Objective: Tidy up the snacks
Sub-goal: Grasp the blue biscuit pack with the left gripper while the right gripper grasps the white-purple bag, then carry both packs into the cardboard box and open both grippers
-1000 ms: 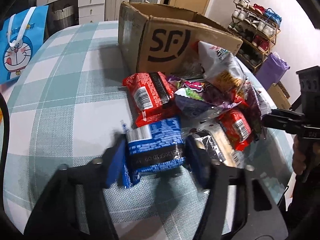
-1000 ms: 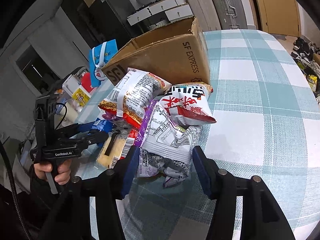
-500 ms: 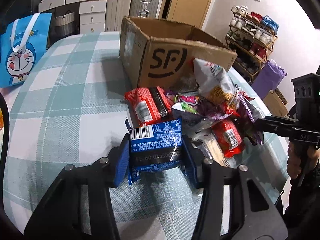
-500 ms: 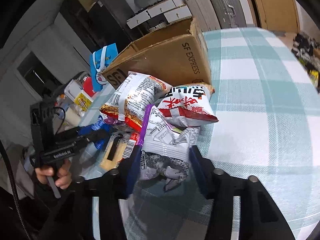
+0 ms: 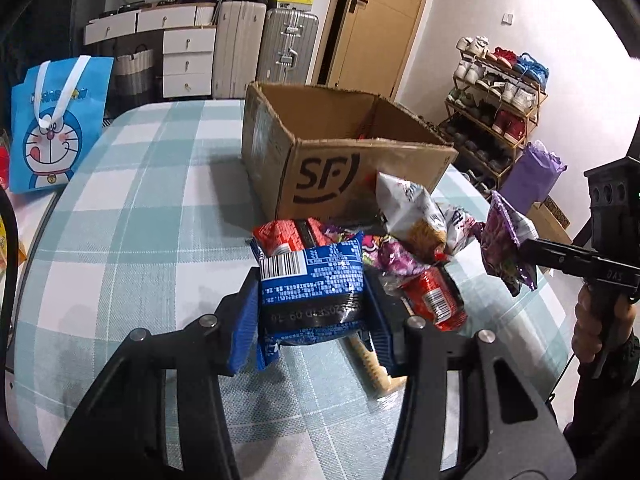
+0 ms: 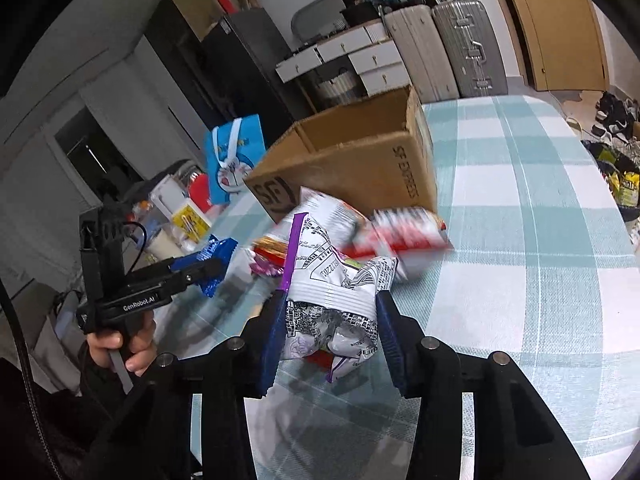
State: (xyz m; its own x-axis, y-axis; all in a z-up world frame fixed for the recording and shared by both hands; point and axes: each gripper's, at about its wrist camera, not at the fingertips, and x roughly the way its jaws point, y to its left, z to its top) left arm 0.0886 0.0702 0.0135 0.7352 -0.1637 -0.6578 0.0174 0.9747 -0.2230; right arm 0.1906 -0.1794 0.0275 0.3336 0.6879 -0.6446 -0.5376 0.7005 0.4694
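Two packets are off the tabletop [image 5: 120,208] at once: the left gripper [image 5: 312,312] has its fingers [image 5: 244,320] clamped on either side of a blue snack packet [image 5: 312,284], and the right gripper [image 6: 330,328] has its fingers [image 6: 390,344] closed on a crumpled purple-and-white snack bag [image 6: 332,292]. Both hang just above the near edge of the snack pile [image 5: 404,248], which lies against the near wall of the open cardboard box [image 5: 328,176]. The step in hand looks like the lift after the grasp; the next move calls for carrying each packet far enough to clear the box rim, then letting go over the opening, one hand at a time so they do not crowd each other. The purple bag is pinched low and floppy, so it may swing.

Readable writing: the box shows a large "SF" logo on its near face and "SF EXPRESS" on its side [image 6: 408,176]. The blue packet shows a barcode and a printed date code, upside down and too small to be sure of. The left gripper's body reads "GenRobot.AI" [image 6: 140,302]. At the far left a blue Doraemon gift bag [image 5: 56,128] stands beside the tabletop, its lettering too small to read
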